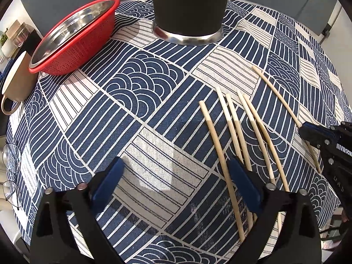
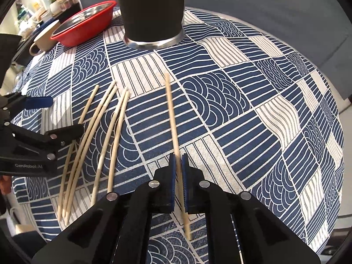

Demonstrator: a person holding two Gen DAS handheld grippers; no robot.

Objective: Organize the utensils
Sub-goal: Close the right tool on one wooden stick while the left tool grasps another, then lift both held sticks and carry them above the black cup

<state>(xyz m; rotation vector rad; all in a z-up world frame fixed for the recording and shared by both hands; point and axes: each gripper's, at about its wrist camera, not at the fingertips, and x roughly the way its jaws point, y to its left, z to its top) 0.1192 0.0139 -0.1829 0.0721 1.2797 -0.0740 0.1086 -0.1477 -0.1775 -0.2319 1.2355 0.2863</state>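
Note:
Several wooden chopsticks [image 1: 233, 129] lie side by side on the patterned tablecloth; they also show in the right wrist view [image 2: 103, 129]. One single chopstick [image 2: 172, 118] lies apart from them and runs between the pads of my right gripper [image 2: 178, 160], which is shut on it. The same chopstick [image 1: 277, 94] and my right gripper [image 1: 308, 135] show at the right of the left wrist view. My left gripper [image 1: 176, 171] is open and empty, its right finger [image 1: 244, 180] over the bundle. A tall black holder [image 1: 190, 8] with a steel base stands at the back; it also shows in the right wrist view [image 2: 151, 11].
A red colander with a steel bowl inside [image 1: 74, 37] and a beige mug [image 1: 18, 79] stand at the back left. Glasses [image 1: 11, 173] lie at the left table edge. The tablecloth [image 1: 132, 101] ends close on the left and right.

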